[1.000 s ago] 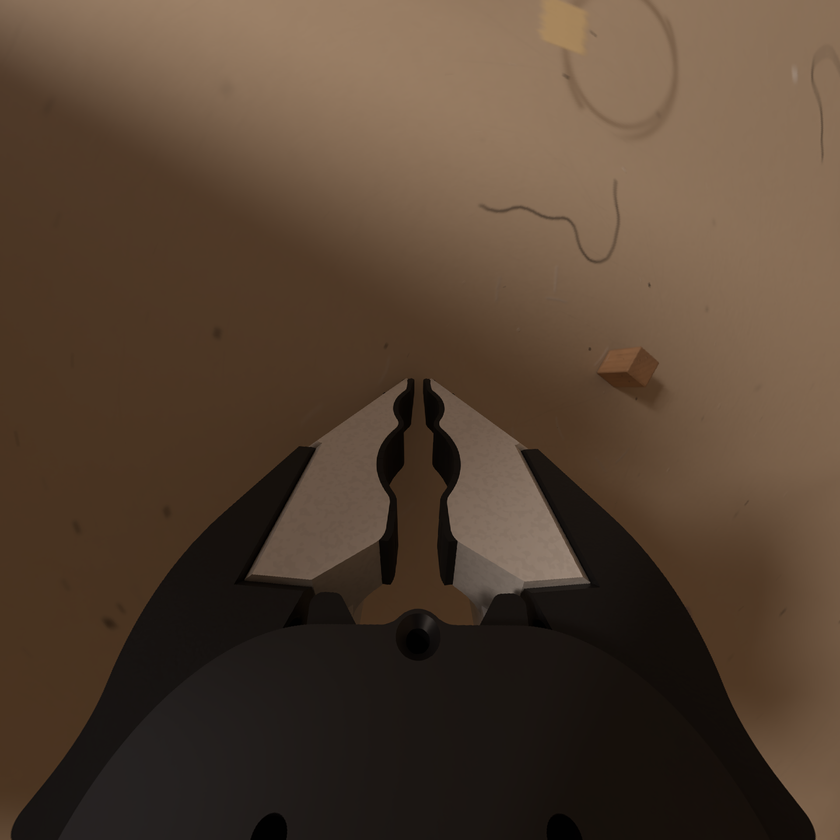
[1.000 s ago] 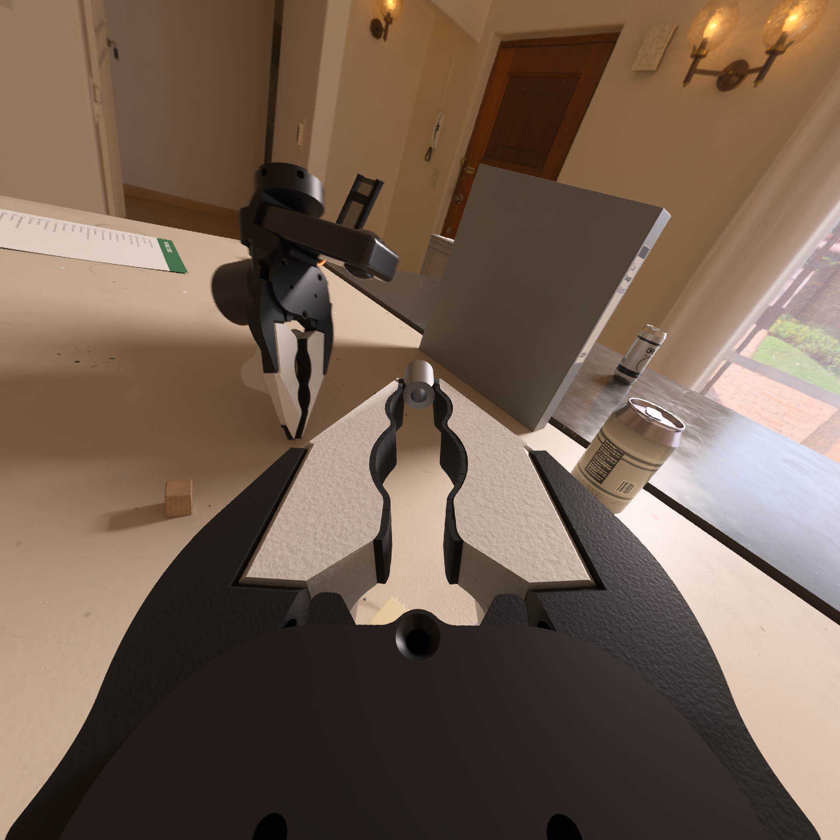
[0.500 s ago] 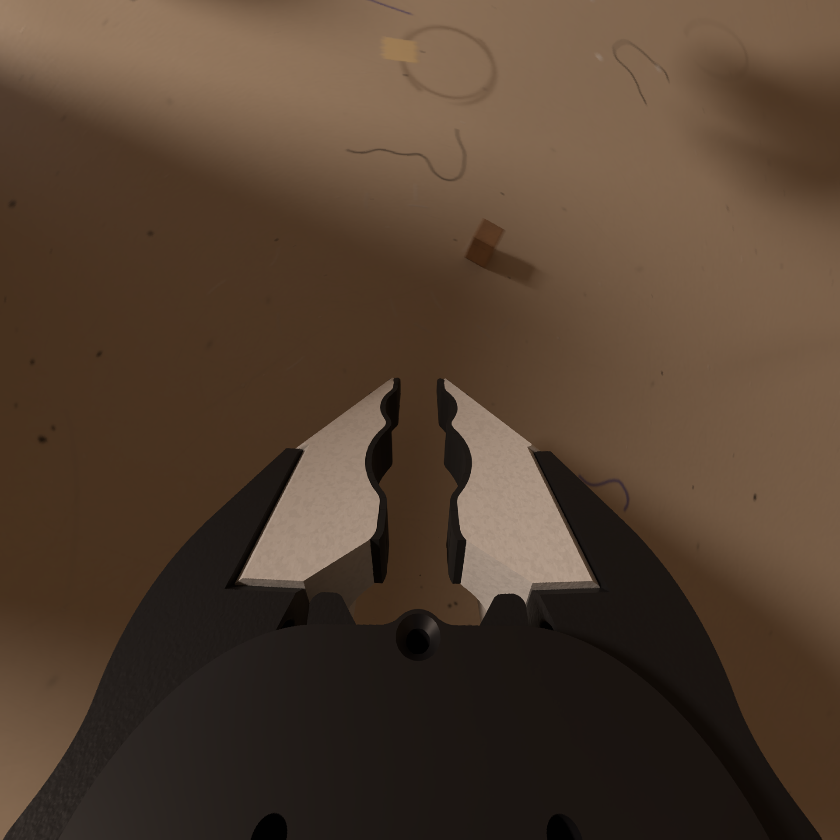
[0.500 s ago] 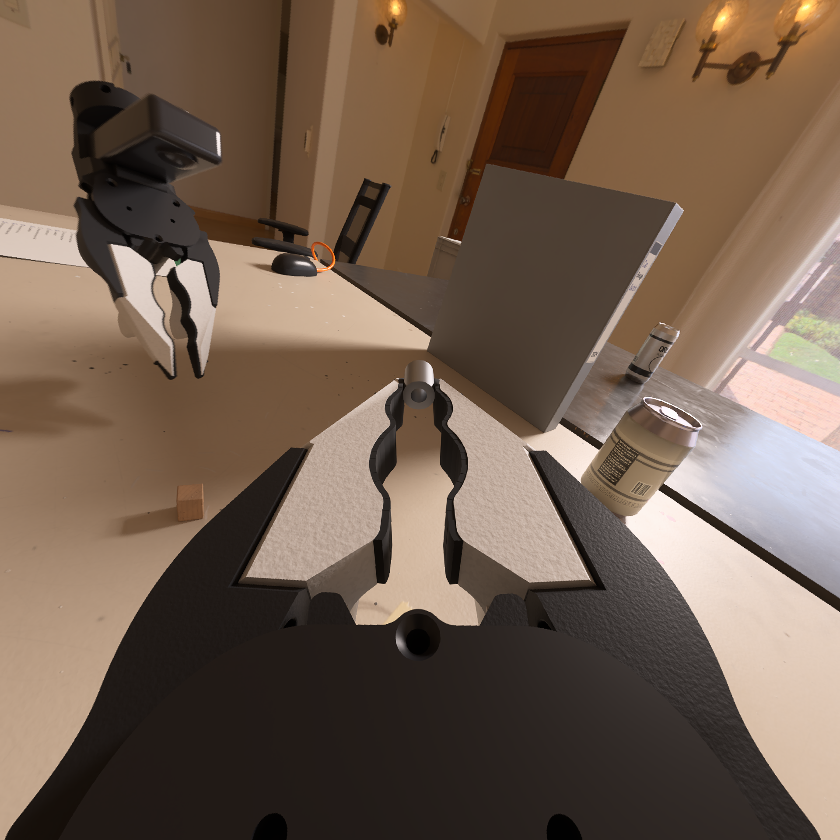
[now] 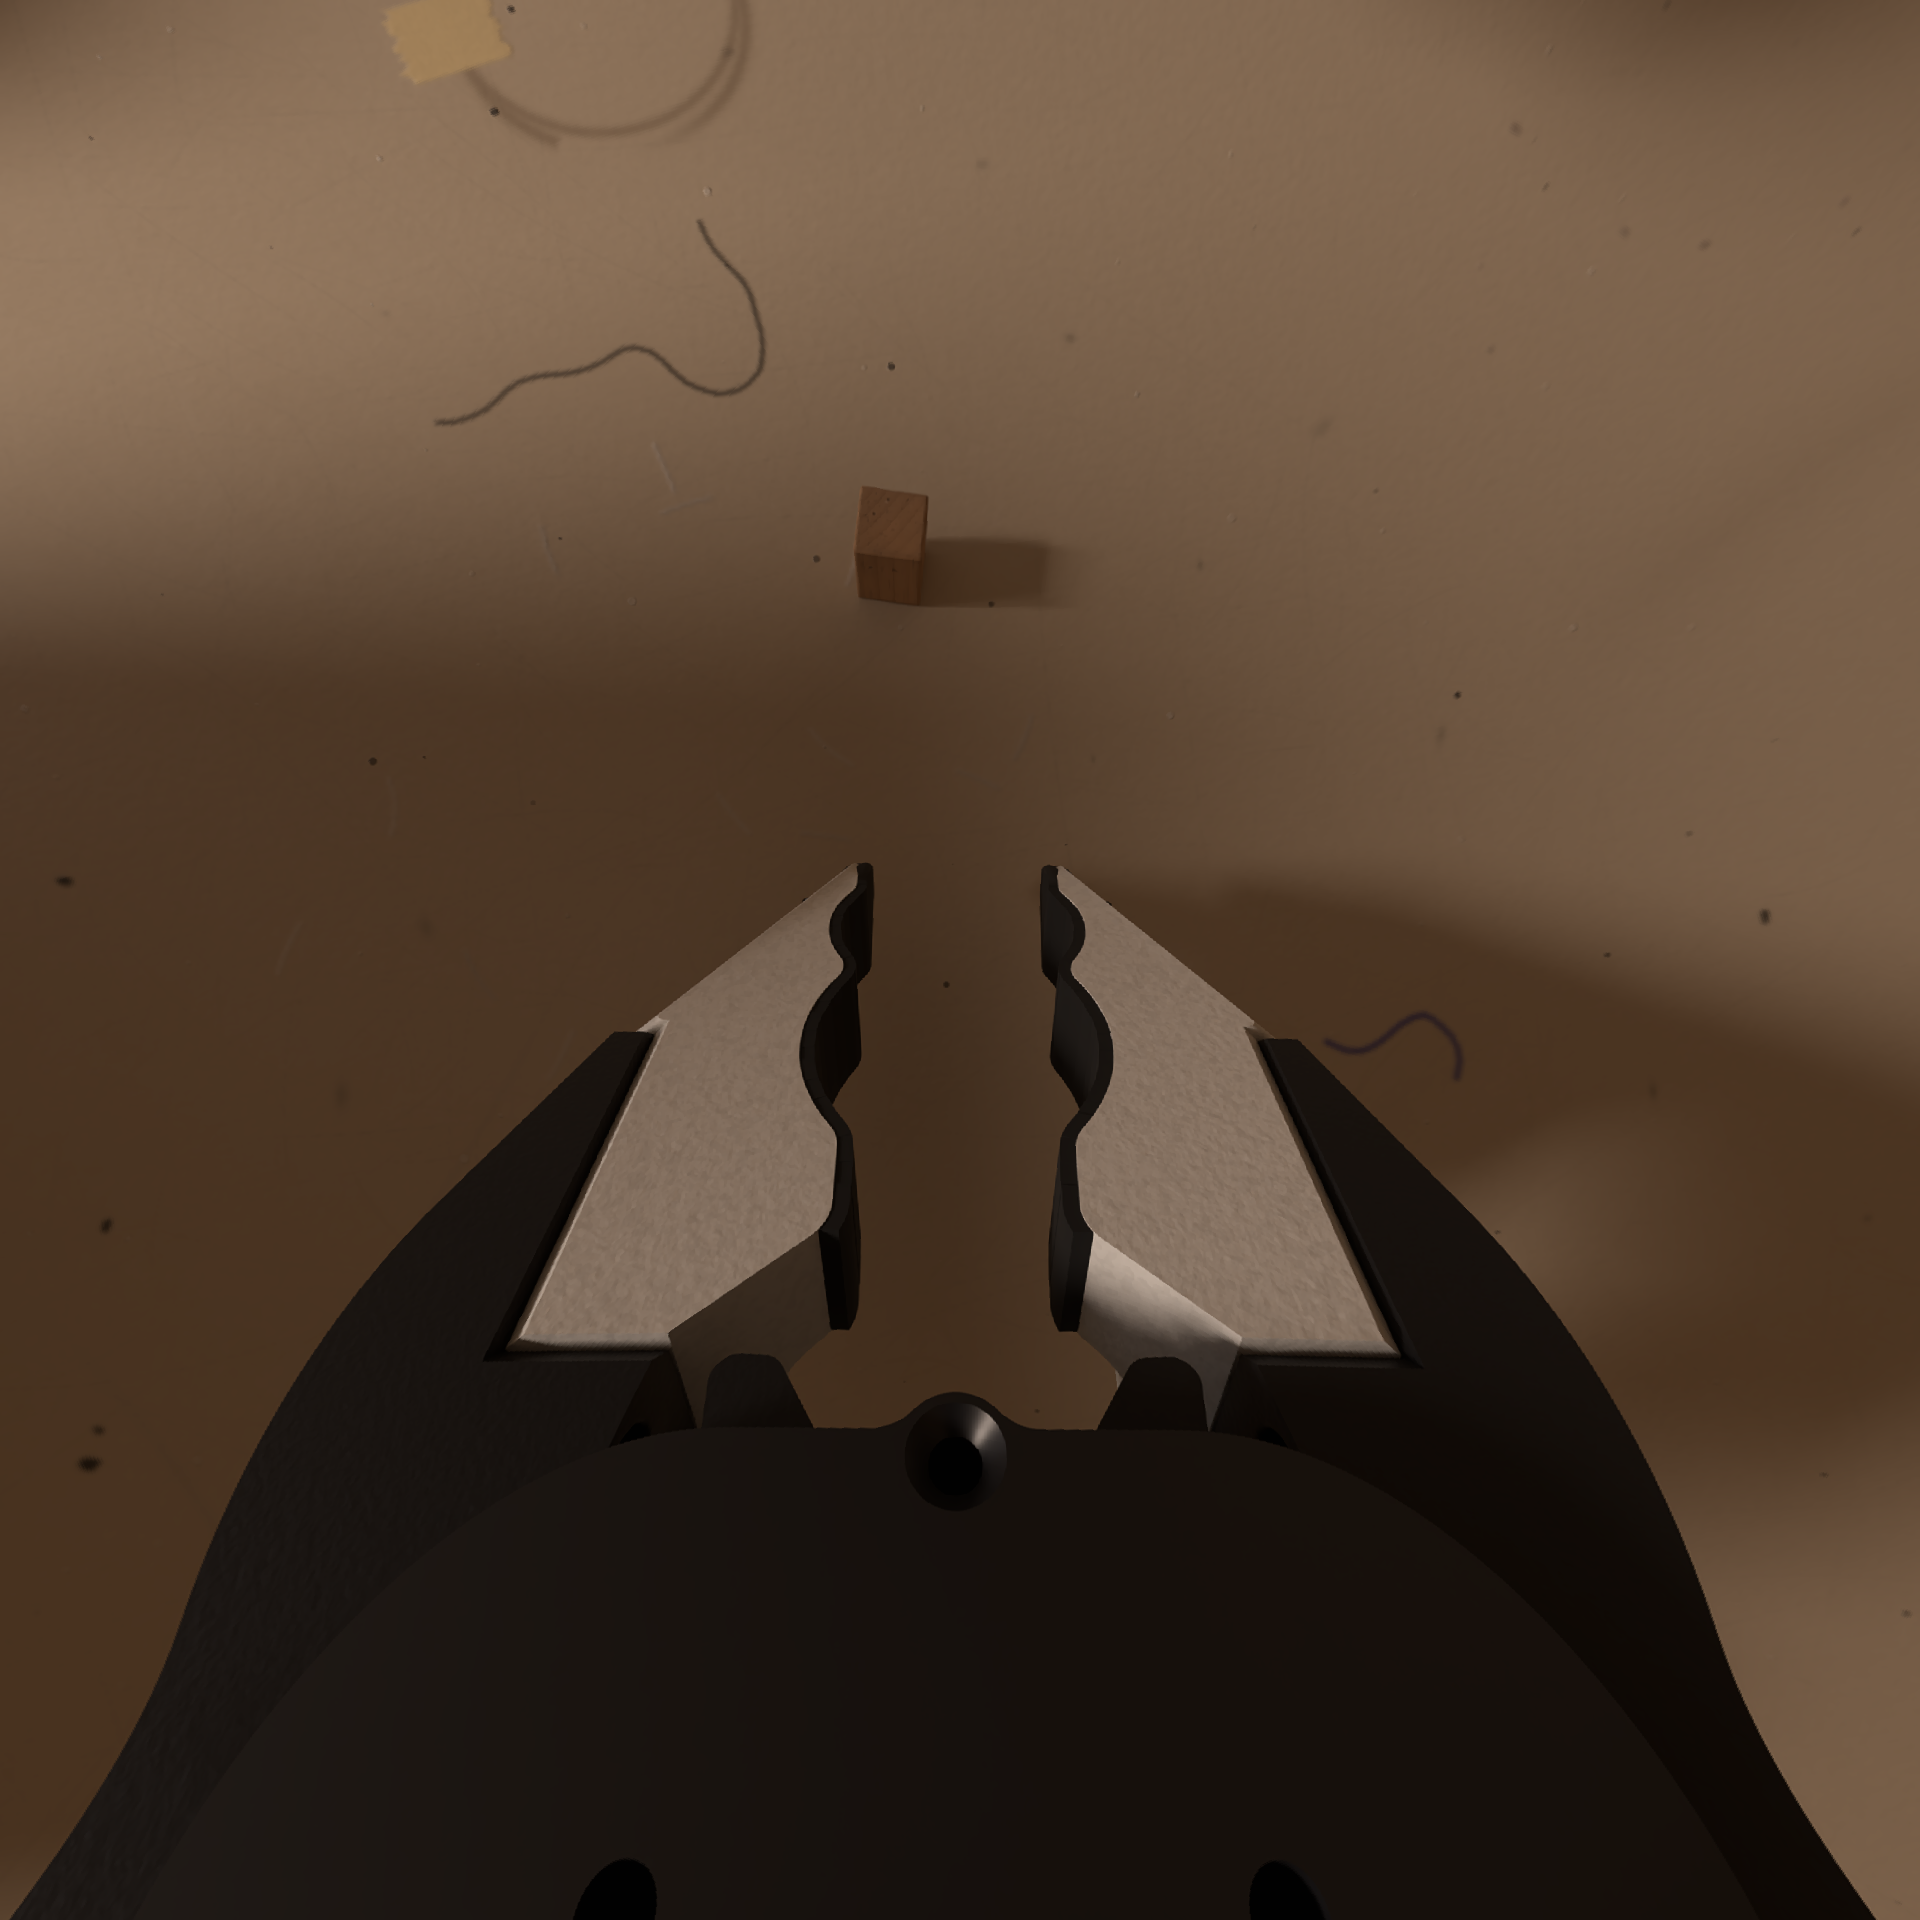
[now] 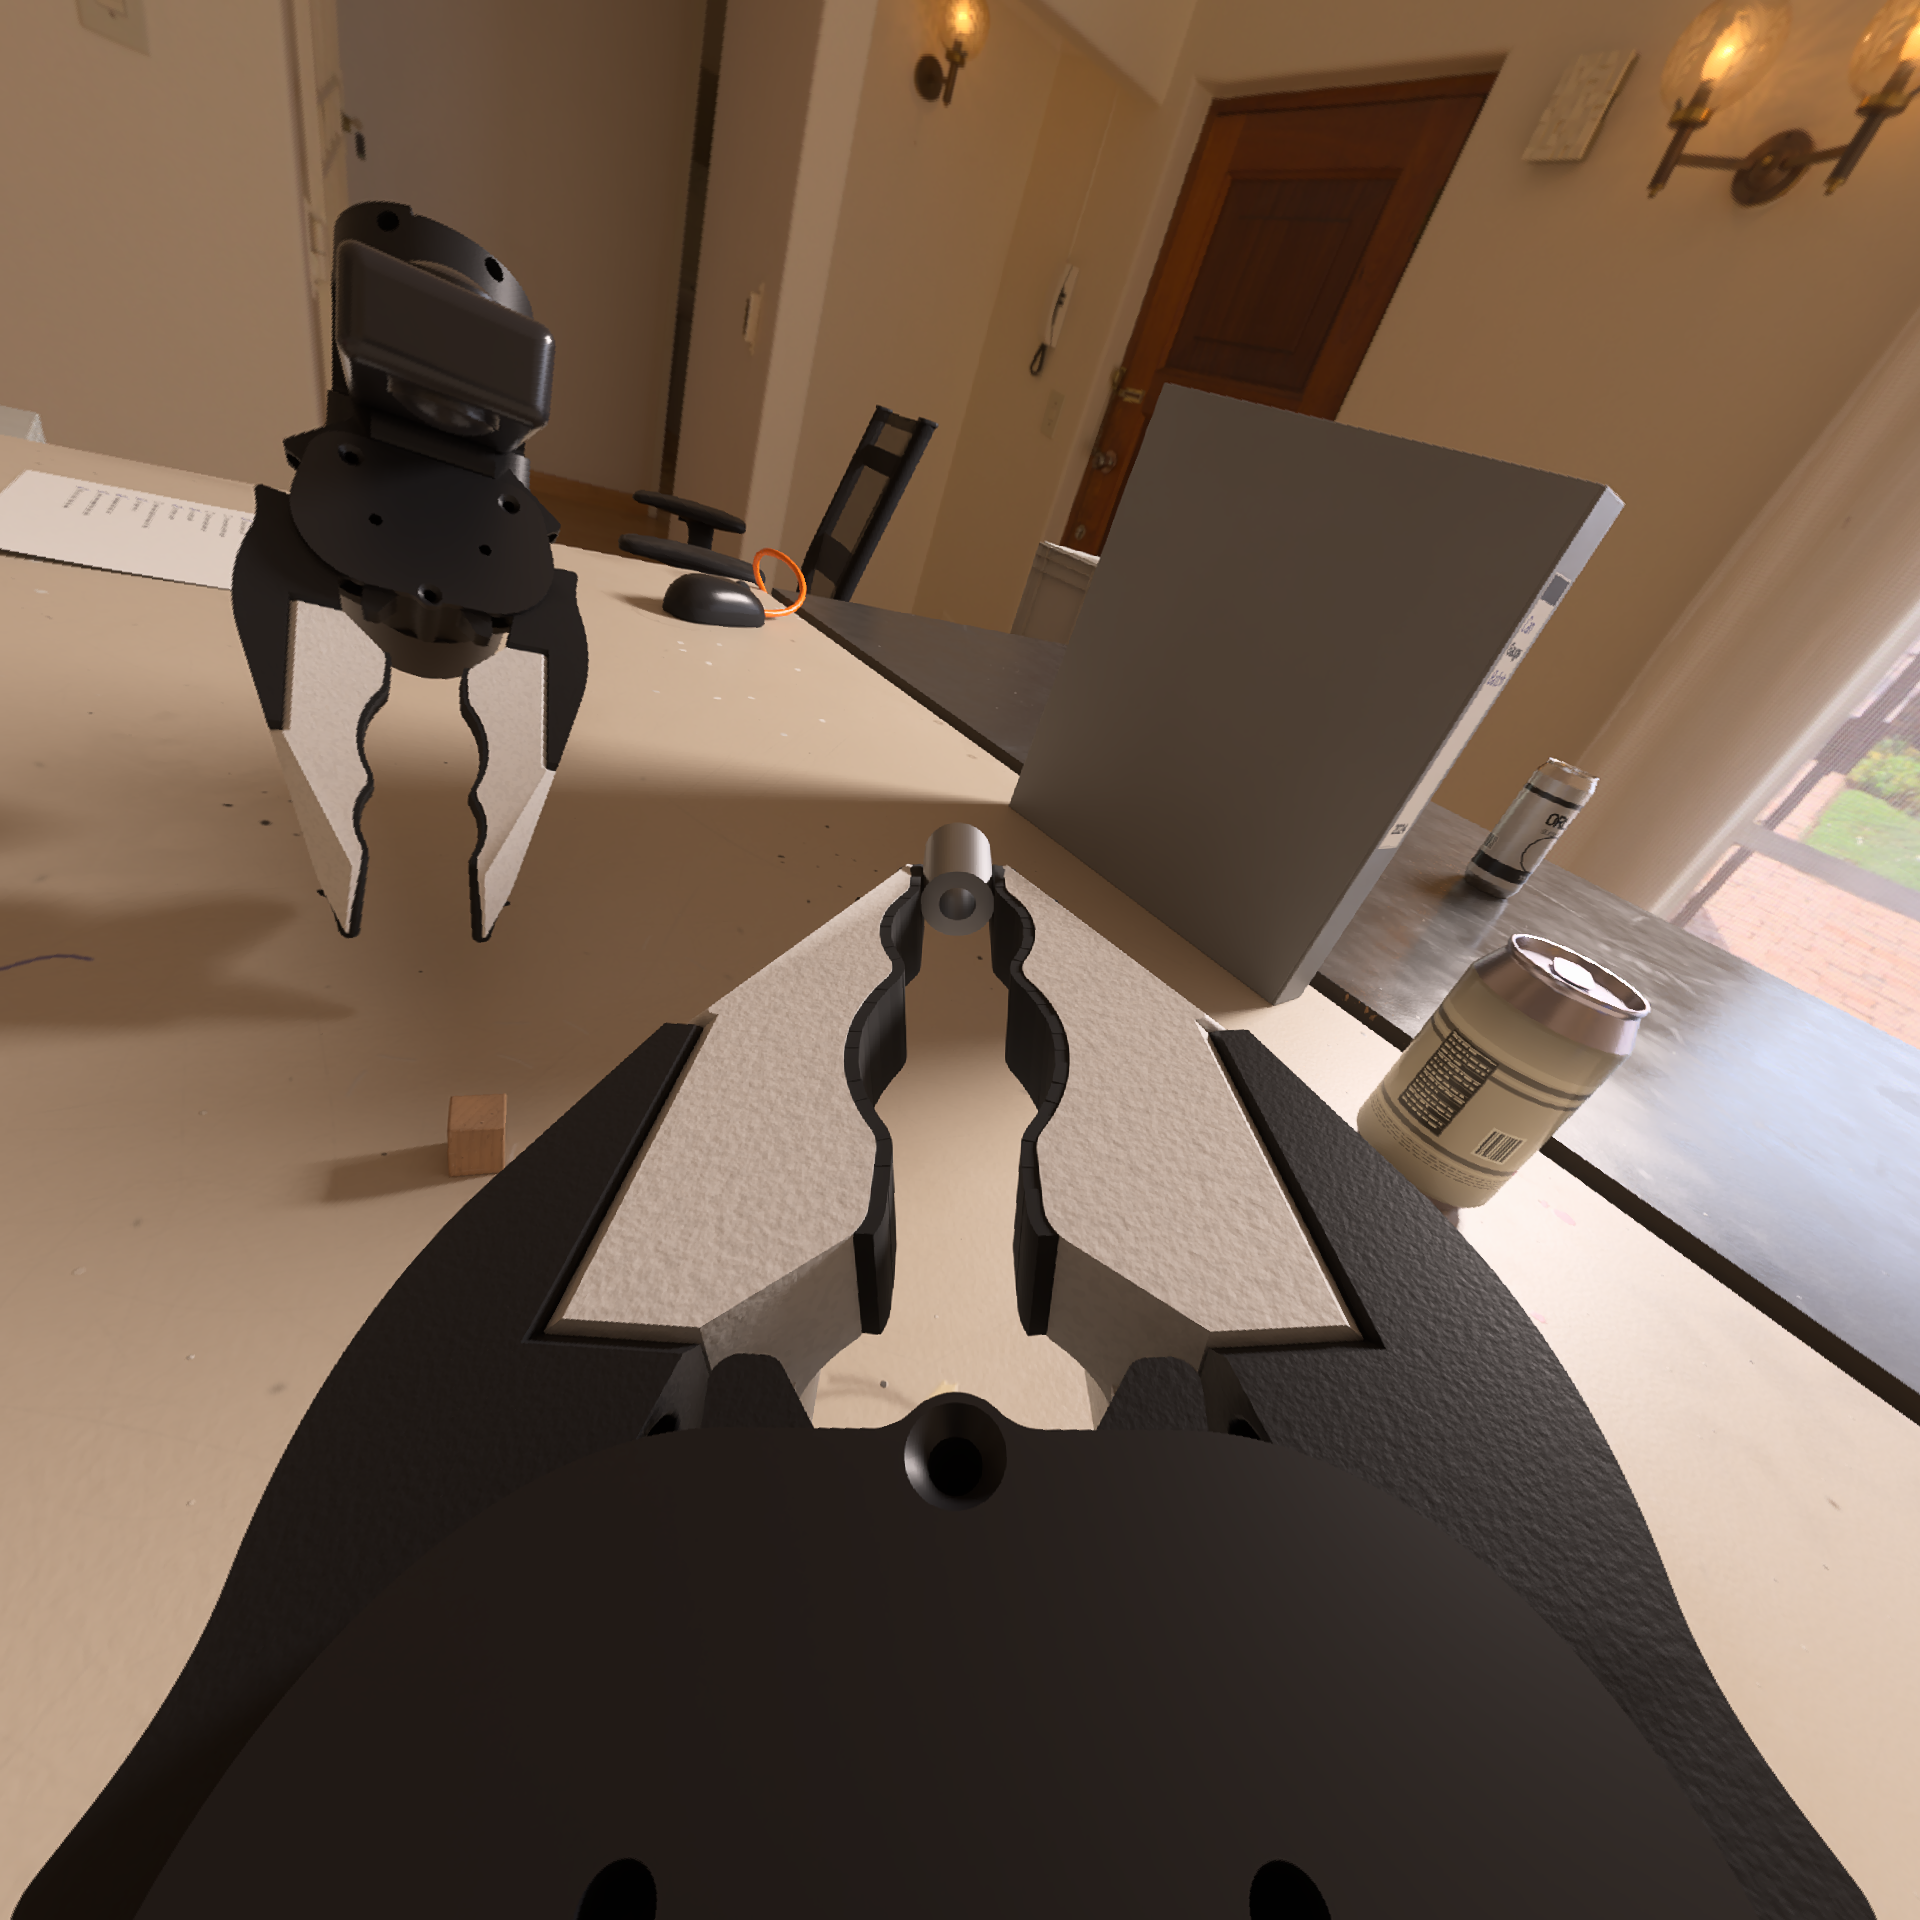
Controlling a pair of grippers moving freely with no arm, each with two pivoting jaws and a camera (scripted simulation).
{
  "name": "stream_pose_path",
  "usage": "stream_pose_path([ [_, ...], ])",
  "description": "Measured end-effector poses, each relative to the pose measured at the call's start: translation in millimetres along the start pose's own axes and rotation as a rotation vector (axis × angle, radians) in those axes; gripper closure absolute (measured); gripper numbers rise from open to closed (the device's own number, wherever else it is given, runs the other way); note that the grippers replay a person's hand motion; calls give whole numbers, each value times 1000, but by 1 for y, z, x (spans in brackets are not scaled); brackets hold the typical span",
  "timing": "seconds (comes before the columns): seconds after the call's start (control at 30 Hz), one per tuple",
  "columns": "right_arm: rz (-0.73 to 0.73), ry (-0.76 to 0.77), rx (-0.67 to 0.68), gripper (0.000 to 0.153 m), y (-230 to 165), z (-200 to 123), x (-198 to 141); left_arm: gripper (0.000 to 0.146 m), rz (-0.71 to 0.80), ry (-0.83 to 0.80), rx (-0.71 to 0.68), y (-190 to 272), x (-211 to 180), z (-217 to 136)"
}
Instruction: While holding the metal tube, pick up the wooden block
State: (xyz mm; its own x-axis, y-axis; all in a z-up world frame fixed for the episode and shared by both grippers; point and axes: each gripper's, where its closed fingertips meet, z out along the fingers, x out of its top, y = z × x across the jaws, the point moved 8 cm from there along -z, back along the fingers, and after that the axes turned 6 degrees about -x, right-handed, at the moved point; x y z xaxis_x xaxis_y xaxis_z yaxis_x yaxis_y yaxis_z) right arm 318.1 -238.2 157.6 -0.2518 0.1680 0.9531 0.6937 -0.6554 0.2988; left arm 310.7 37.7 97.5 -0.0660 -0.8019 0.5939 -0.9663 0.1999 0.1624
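Note:
A small wooden block point(image 5: 891, 543) lies on the tan table, ahead of my left gripper point(image 5: 957, 881) and slightly to its left. The left gripper is open and empty, pointing down at the table from above. In the right wrist view the block point(image 6: 477, 1134) sits low on the left, and the left gripper point(image 6: 412, 931) hovers above and behind it. My right gripper point(image 6: 958, 883) is shut on a short grey metal tube point(image 6: 957, 891), held at its fingertips above the table.
A beige can point(image 6: 1503, 1070) stands at the table's right edge, with a grey board point(image 6: 1288, 675) upright behind it and a second can point(image 6: 1529, 840) farther back. A white sheet point(image 6: 114, 525) lies far left. Thread scraps point(image 5: 665, 343) and tape point(image 5: 447, 36) lie beyond the block.
The left gripper has opened from nearly shut and has swung round over the table, so the block now lies almost straight ahead of it. The right gripper keeps hold of the tube.

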Motion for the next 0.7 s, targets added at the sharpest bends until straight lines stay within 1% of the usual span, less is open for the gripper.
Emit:
stream_pose_path([
  [0.13, 7, -3, 2, 141, 0, 1, -1, 118, 18, -9, 51, -9, 4, 5],
  [0.23, 9, -10, 2, 141, 0, 1, -3, 120, 30, 40, 44, -19, 17, 15],
  [0.43, 13, -10, -1, 141, 1, 1, -3, 120, 129, 15, 9, -25, 44, 47],
  [0.6, 16, -6, 11, 141, 1, 0, -3, 120, 158, -25, -5, -25, 49, 59],
  [0.7, 33, 2, 25, 141, 1, 0, -2, 123, 146, 2, -4, -24, 47, 61],
])
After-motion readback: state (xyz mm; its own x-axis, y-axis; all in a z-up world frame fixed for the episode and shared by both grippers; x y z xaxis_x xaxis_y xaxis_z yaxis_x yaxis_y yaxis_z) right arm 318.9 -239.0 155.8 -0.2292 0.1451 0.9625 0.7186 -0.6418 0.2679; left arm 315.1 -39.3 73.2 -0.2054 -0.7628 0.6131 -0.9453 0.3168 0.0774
